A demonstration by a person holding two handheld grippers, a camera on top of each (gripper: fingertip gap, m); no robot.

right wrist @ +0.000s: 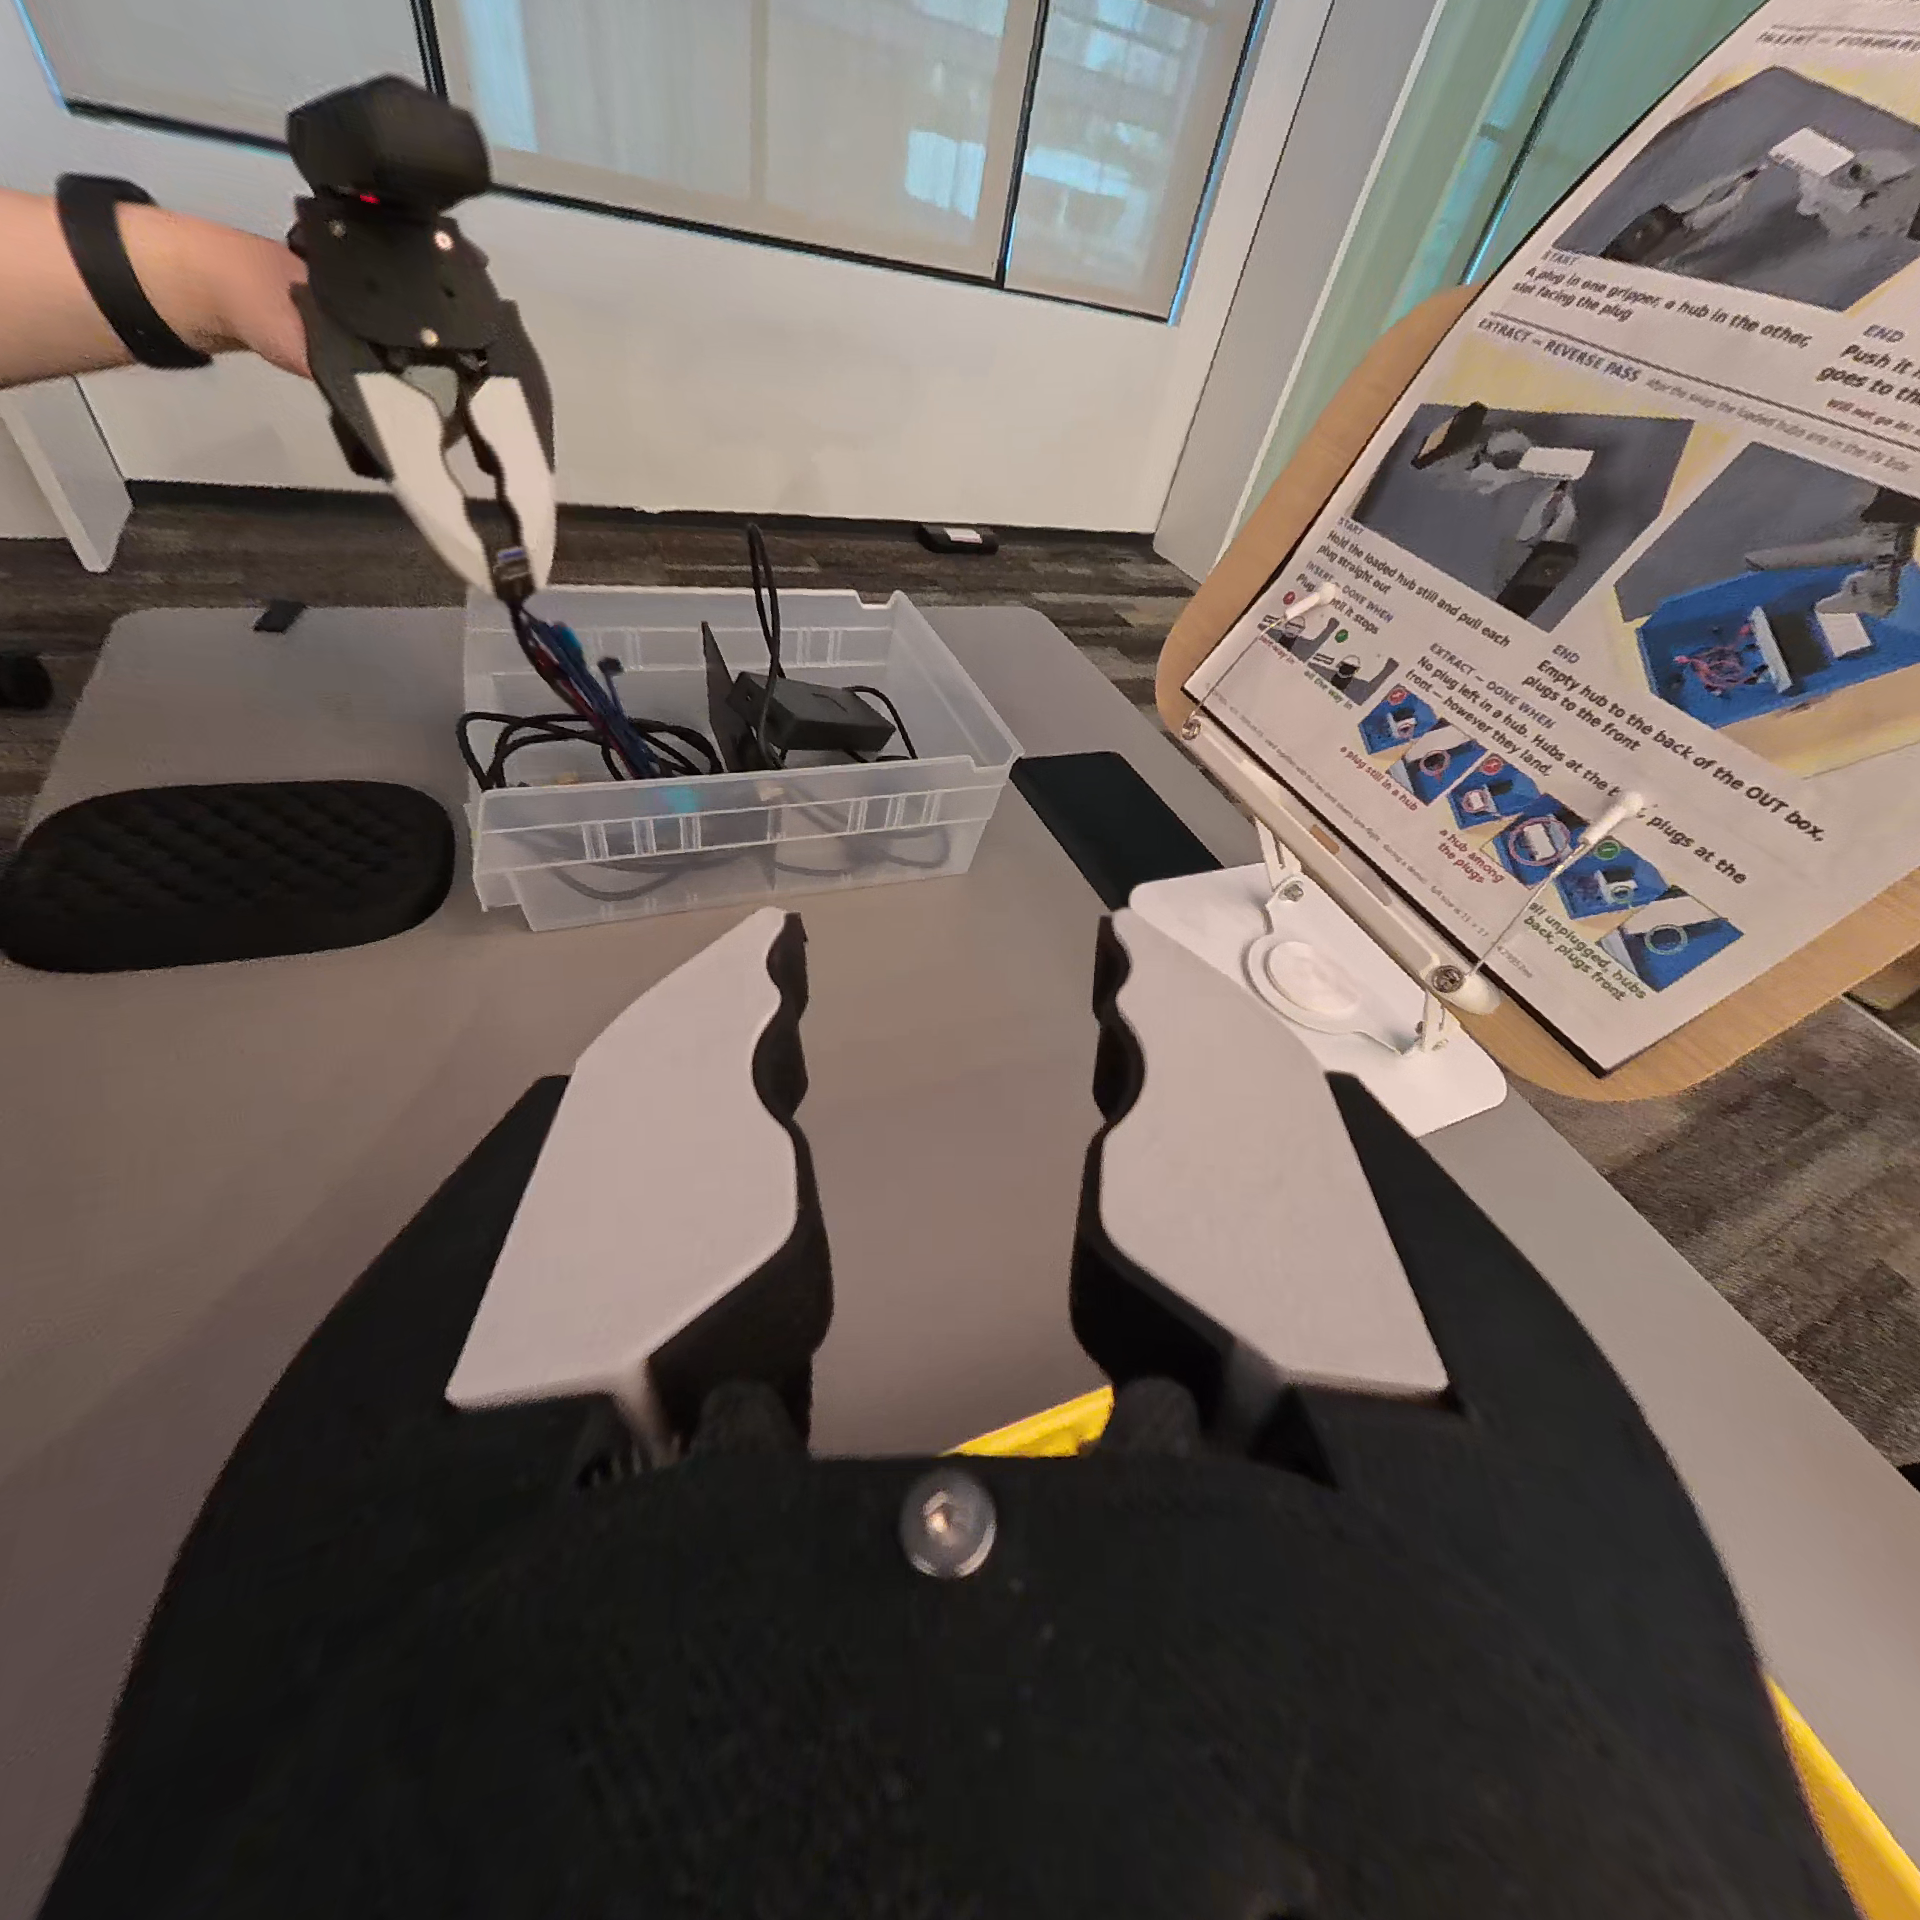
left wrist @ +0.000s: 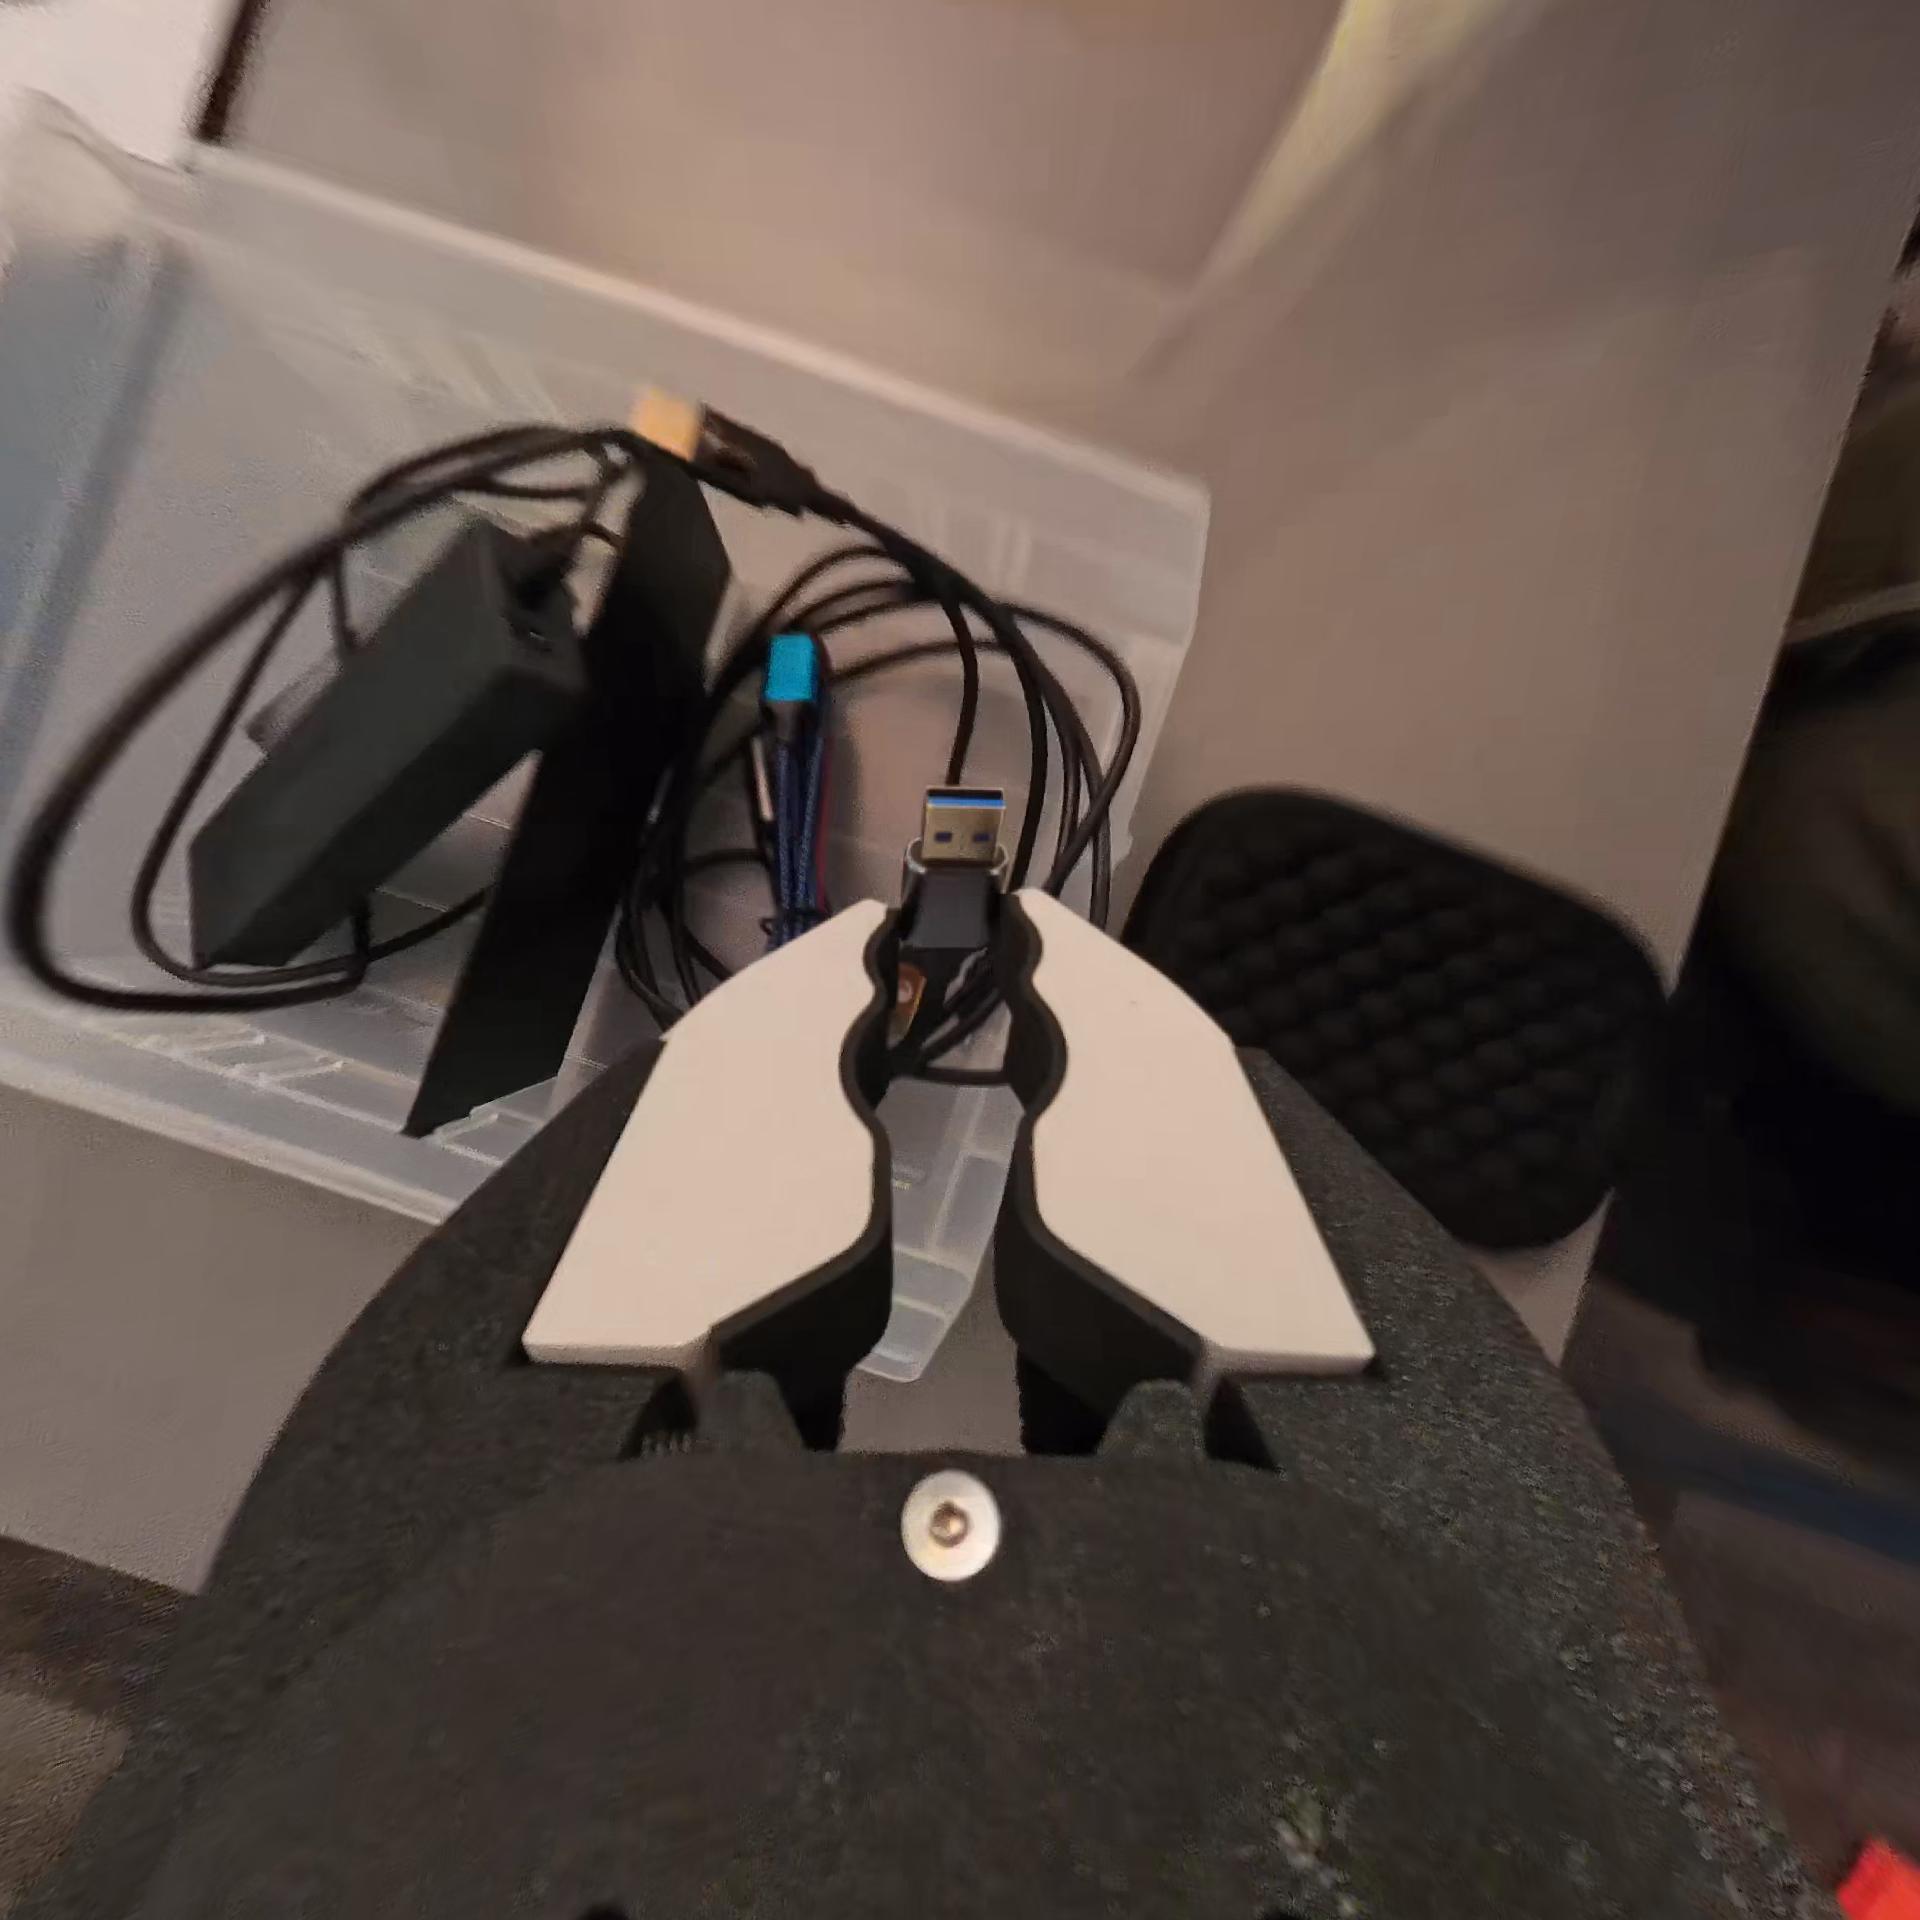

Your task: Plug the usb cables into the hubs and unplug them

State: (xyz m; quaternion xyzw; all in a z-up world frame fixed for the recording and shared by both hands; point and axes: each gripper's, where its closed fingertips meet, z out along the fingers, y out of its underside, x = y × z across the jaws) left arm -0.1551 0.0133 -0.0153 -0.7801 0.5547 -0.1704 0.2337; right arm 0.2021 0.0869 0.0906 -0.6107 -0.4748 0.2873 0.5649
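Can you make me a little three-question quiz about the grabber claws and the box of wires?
1. True or false: the left gripper is shut on a USB plug.
2. The right gripper is: A) open and empty, B) holding a hub, C) holding a cable.
3. Fill in: the black hub lies inside the clear ____.

Key: 1 true. 2 A. 3 box.
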